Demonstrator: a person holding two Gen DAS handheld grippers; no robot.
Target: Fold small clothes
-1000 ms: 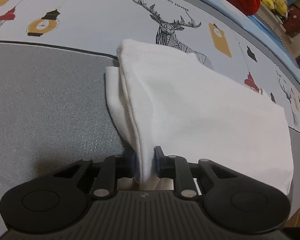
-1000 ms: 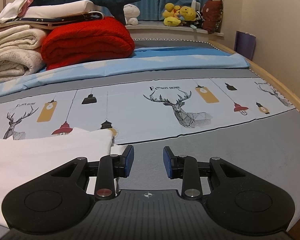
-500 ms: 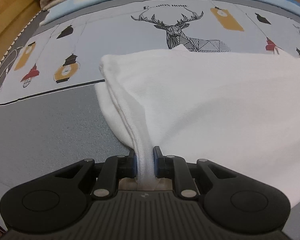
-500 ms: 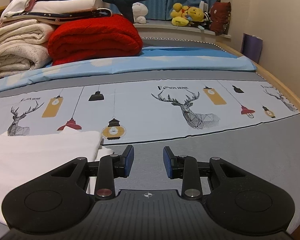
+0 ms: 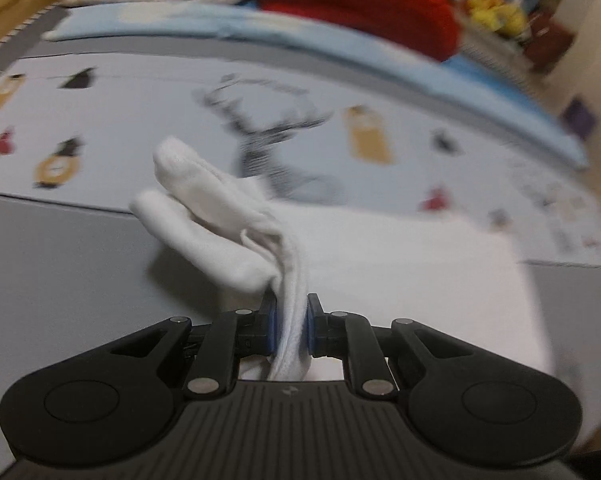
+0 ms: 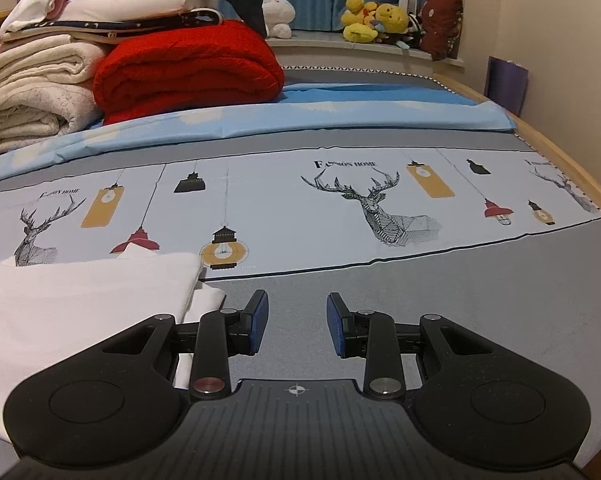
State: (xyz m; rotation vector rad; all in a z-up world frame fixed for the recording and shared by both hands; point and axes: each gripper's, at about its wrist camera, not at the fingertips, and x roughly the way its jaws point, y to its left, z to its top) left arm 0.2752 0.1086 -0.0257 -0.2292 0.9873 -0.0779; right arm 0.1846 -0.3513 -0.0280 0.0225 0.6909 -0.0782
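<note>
The small white garment [image 5: 400,280] lies half folded on the grey and deer-print bed sheet [image 5: 60,264]. My left gripper [image 5: 291,305] is shut on its bunched edge, its jaws still closing, and holds that edge up off the bed. Two folded corners [image 5: 204,200] dangle to the left of the fingers. The left wrist view is blurred by motion. In the right wrist view the same garment [image 6: 80,304] lies flat at the lower left. My right gripper [image 6: 297,309] hovers open just right of the garment's corner, over bare grey sheet, with nothing between its pads.
At the back of the bed sit a folded red blanket [image 6: 188,68] and a stack of cream towels and folded linen [image 6: 36,92]. Plush toys [image 6: 372,20] line the window ledge. The bed's wooden edge [image 6: 560,152] runs along the right.
My left gripper has risen and swung, lifting the pinched edge so the corners hang free; its jaws have narrowed on the cloth. The right gripper has barely moved and stays open.
</note>
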